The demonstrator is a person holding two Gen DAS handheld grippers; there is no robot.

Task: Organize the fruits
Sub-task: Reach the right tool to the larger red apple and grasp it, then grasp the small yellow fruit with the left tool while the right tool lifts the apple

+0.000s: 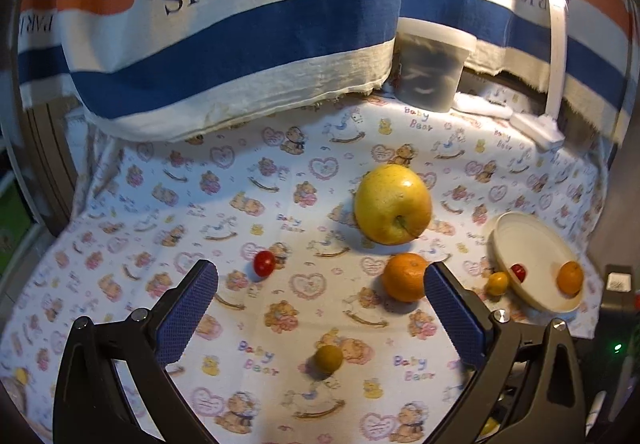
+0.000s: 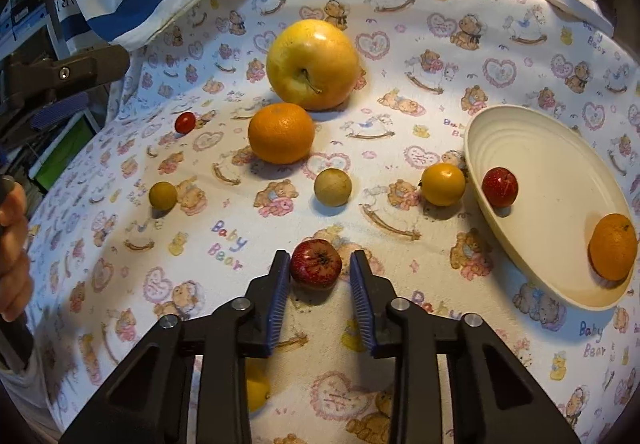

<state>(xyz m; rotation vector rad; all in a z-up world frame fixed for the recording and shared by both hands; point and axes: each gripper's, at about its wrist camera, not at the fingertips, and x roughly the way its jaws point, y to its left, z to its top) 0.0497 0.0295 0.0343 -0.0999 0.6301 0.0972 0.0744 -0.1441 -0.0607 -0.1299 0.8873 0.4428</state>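
A cream plate (image 2: pixel 560 148) at the right holds a small red fruit (image 2: pixel 499 186) and an orange (image 2: pixel 613 246). My right gripper (image 2: pixel 319 264) is open, its jaws on either side of a dark red fruit (image 2: pixel 316 263) with small gaps. A yellow apple (image 2: pixel 312 64), an orange (image 2: pixel 281 132), a cherry tomato (image 2: pixel 185 122), two olive-brown balls (image 2: pixel 333 187) (image 2: pixel 163 195) and a yellow fruit (image 2: pixel 443 184) lie on the cloth. My left gripper (image 1: pixel 320 280) is wide open above the cloth, near the orange (image 1: pixel 405 277) and apple (image 1: pixel 393 204).
A striped PARIS towel (image 1: pixel 240 24) hangs at the back. A dark tub with a white lid (image 1: pixel 430 64) and a white lamp arm (image 1: pixel 556 44) stand at the back right. Another yellow fruit (image 2: pixel 256 390) lies under my right gripper. The plate also shows in the left wrist view (image 1: pixel 532 252).
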